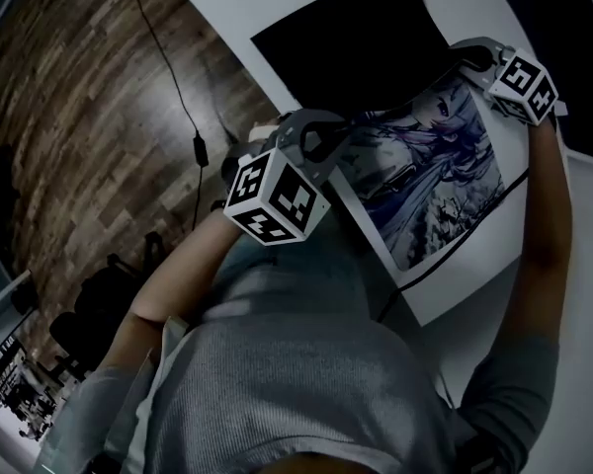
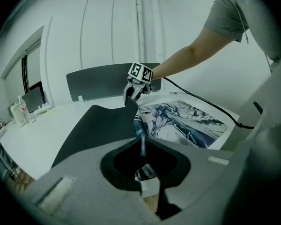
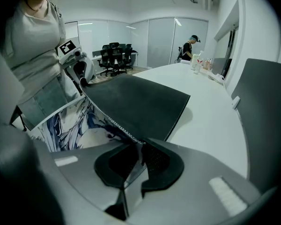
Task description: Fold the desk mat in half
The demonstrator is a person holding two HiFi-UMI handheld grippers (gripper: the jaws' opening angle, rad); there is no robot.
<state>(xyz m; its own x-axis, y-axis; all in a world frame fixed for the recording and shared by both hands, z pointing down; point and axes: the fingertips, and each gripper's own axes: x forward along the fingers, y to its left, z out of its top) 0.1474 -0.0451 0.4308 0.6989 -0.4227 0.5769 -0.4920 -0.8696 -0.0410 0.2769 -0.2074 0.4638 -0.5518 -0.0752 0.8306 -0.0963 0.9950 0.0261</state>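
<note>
One desk mat (image 1: 437,171) is seen on the white surface (image 1: 583,275). Its picture side faces up on the part close to the person. The far part shows its black back (image 1: 356,47), and the near edge of that part is lifted up off the surface.

Two tongs are counted. The left tongs (image 2: 143,148) are closed on one end of the lifted edge of the mat. The right tongs (image 3: 139,150) are closed on the other end of the same edge. The thin edge is pinched between the jaws of each.

One black wire (image 2: 212,108) is laid across the surface, just beside the picture side of the mat. It is seen along the mat's edge, close to the person's right arm (image 2: 182,62).

In the head view the near part of the surface is hidden by the person's grey top (image 1: 306,373).

One dark chair back (image 2: 107,81) is seen just behind the surface. A bottle (image 2: 19,111) and some small things that cannot be made out are stood near the far end of the surface, well apart from the mat.

A brown wooden floor (image 1: 69,117) is seen beside the surface, and one more thin wire (image 1: 168,57) is laid on it. Far back in the room a group of black chairs (image 3: 114,55) is seen, too small to be counted. One other person (image 3: 189,48) is seen standing there.
</note>
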